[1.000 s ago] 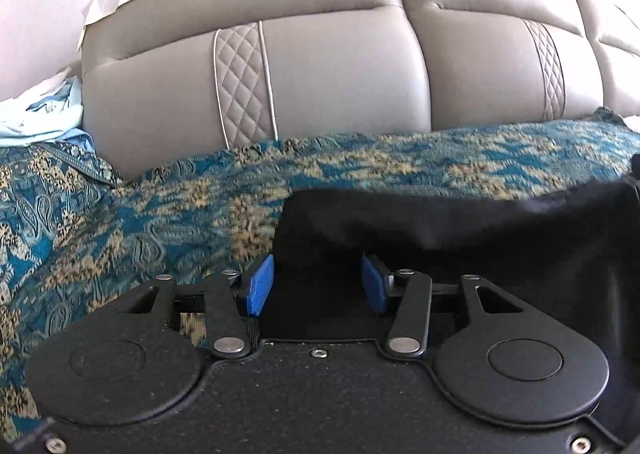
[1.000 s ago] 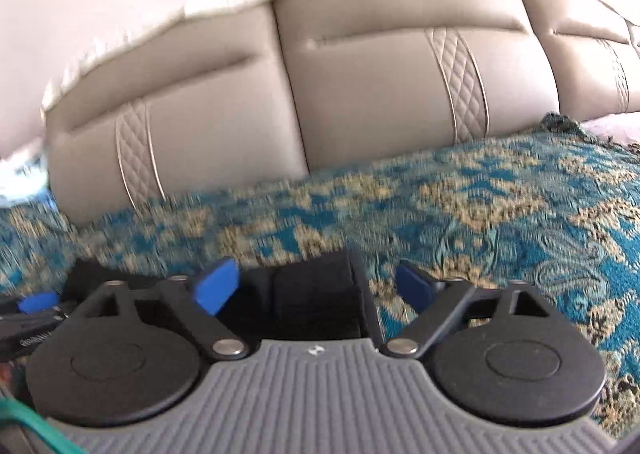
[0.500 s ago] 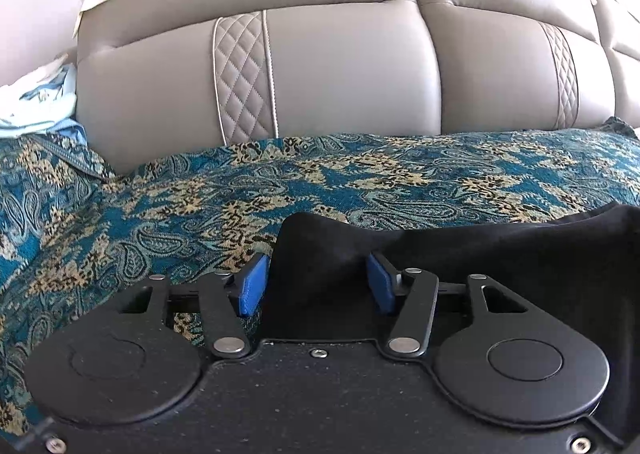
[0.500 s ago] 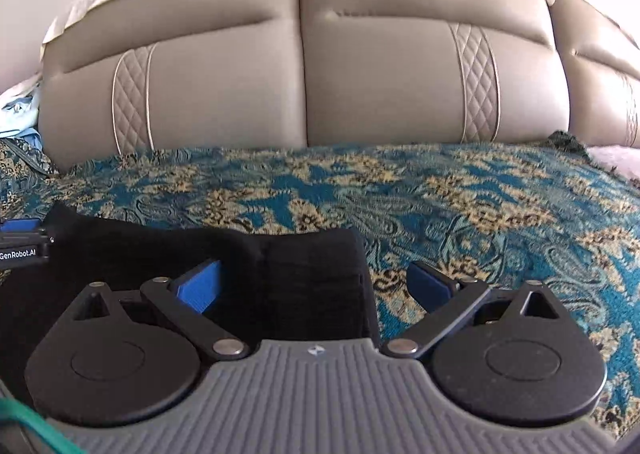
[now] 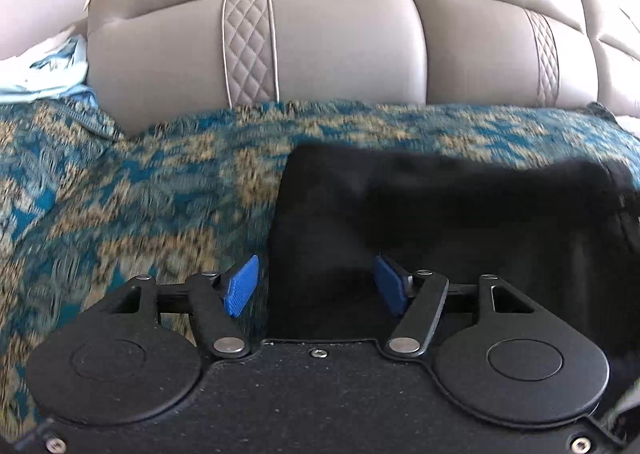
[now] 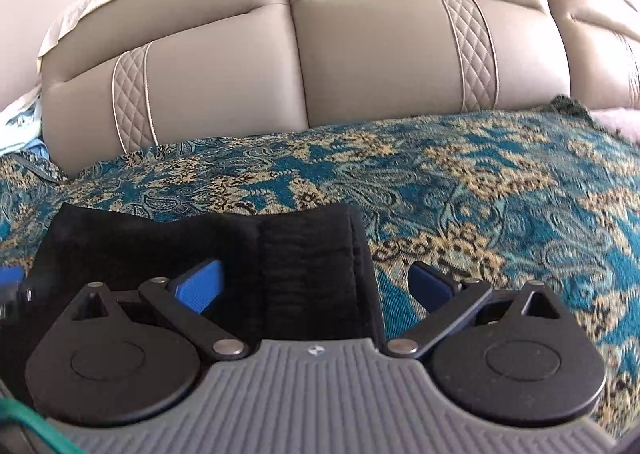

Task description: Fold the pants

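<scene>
The black pants (image 5: 440, 206) lie on the teal and gold patterned bedspread (image 5: 140, 194). In the left wrist view my left gripper (image 5: 316, 286) is open, its blue pads either side of the pants' left edge, not pinching it. In the right wrist view my right gripper (image 6: 320, 286) is open wide over the right end of the pants (image 6: 304, 250), where a ribbed band shows. The right pad (image 6: 430, 282) is over bare bedspread (image 6: 480, 194). A bit of the left gripper shows at the left edge (image 6: 10, 286).
A padded beige headboard (image 5: 340, 42) rises just behind the bedspread and also fills the back of the right wrist view (image 6: 360, 54). A light blue and white cloth (image 5: 44, 70) lies at the far left by the headboard.
Both grippers stay open. The left view has dipped and blurred, with the pants edge now reaching farther up between the fingers. The right gripper has come closer to the pants' end.
</scene>
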Demonstrator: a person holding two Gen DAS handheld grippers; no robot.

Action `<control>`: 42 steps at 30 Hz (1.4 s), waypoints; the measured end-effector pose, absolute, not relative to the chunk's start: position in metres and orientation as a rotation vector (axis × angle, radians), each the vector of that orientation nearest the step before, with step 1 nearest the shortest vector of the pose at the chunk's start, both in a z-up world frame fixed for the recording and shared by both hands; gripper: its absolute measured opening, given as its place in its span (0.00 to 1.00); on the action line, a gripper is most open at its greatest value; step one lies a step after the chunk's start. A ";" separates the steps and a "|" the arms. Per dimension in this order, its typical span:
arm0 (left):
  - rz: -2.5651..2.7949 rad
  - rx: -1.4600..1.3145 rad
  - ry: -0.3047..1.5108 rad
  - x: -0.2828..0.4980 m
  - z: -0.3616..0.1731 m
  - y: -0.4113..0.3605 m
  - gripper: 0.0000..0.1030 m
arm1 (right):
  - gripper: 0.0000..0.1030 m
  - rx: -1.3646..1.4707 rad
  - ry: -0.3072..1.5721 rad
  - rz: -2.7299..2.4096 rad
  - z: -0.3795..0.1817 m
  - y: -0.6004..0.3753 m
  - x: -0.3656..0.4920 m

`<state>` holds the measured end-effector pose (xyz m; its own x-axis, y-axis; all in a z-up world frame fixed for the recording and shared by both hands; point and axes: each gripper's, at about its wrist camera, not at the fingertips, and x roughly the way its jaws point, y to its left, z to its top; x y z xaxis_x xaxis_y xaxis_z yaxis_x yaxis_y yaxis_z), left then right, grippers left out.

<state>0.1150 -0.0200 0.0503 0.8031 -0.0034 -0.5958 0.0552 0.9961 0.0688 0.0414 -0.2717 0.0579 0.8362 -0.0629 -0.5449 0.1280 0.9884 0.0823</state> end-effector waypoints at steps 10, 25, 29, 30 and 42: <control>-0.055 0.091 0.681 0.037 0.040 -0.015 0.70 | 1.00 0.198 0.603 -0.111 0.056 -0.285 0.033; -0.196 -0.103 0.697 0.047 0.080 0.029 0.72 | 0.98 0.086 0.659 -0.019 0.056 -0.285 0.052; -0.210 -0.158 0.714 0.091 0.083 0.046 0.51 | 0.93 0.108 0.683 0.011 0.052 -0.290 0.060; -0.204 -0.172 0.725 0.102 0.081 0.049 0.51 | 0.91 0.102 0.682 0.019 0.051 -0.290 0.060; -0.293 -0.281 0.795 0.174 0.052 0.061 0.56 | 0.79 0.023 0.661 0.110 0.046 -0.279 0.057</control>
